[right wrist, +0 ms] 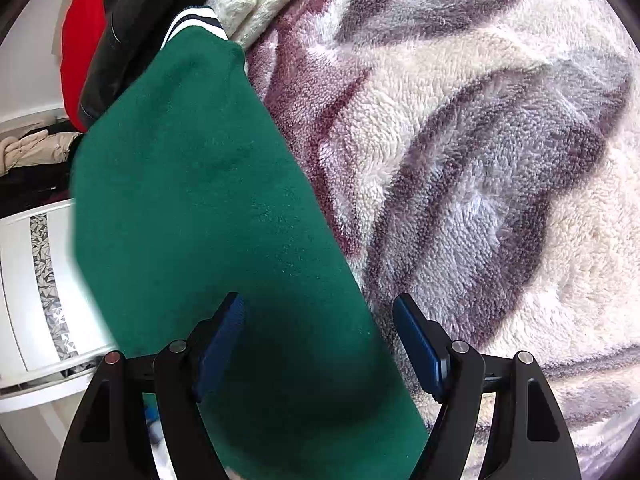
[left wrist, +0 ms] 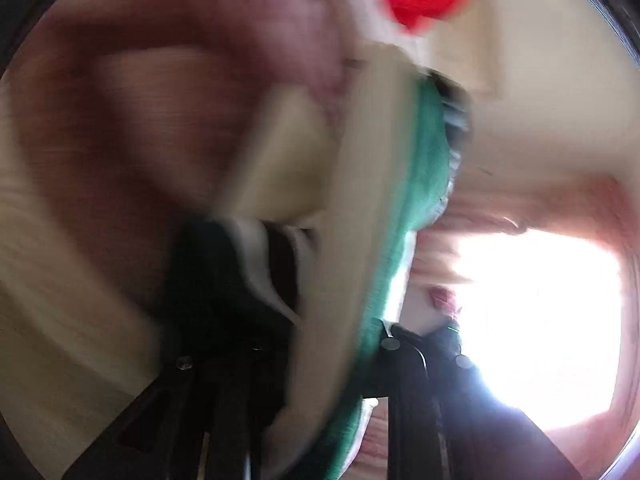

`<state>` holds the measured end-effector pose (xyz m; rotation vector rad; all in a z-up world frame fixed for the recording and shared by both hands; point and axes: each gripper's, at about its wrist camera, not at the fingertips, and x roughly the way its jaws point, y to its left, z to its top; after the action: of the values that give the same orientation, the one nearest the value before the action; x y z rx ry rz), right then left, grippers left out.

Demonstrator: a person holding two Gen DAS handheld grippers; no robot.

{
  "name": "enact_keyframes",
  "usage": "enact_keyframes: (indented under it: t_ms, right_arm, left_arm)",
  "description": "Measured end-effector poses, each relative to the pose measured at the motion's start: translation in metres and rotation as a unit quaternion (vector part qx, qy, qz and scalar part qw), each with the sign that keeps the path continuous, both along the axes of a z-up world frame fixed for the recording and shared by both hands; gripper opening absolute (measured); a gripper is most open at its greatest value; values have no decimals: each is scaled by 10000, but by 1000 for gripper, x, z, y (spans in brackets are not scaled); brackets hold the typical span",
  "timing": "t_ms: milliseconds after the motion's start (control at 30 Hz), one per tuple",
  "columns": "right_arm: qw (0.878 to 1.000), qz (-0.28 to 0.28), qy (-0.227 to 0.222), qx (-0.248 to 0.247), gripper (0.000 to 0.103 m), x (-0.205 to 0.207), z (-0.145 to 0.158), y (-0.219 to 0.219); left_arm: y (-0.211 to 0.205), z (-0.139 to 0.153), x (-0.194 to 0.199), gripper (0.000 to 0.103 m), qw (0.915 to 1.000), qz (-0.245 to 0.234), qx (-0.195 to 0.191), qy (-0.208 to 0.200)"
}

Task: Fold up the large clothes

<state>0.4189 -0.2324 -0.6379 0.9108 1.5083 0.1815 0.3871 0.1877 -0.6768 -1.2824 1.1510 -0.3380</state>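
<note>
The green garment [right wrist: 224,208] is hanging over the fleece blanket [right wrist: 480,160]. The right gripper [right wrist: 318,344] is standing wide open, the cloth running between its fingers [right wrist: 420,344] untouched. The left gripper [left wrist: 320,280] is blurred, fingers looking closed on the garment's cream-and-green edge [left wrist: 420,184].

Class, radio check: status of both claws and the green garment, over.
Right claw open, green garment between its pads, ungripped. Left claw blurred; cream-lined green fabric runs through it, grip unclear. Garment lies on plush blanket; red clothing piled beyond.
</note>
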Motion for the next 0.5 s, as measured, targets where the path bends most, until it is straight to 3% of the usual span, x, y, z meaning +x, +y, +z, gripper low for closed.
enact_keyframes:
  t_ms: [67,167,200,233,400,500]
  right_arm:
    - [10000,-40,-14,8,78,-3,-3,2]
    - [9998,-85,-151,117,78,0,4,-3]
    - [9996,-84,-229,138,78,4,7,-5]
    - [9994,-63,-302,147,78,9,9,-7]
    - [9974,3,-709,100,78,55,21,-9]
    - [9956,77,-874,325,78,84,19,0]
  left_arm:
    - [6,1,1,23,9994,-42,-318,92]
    - [-2,34,6,37,9993,-358,46,-80]
    - [-3,45,7,49,9990,-404,111,-157]
    - [-6,51,6,54,9989,-402,164,-194]
    - [-5,65,34,55,9949,-374,923,-186]
    - [3,48,48,55,9946,-144,1023,-100]
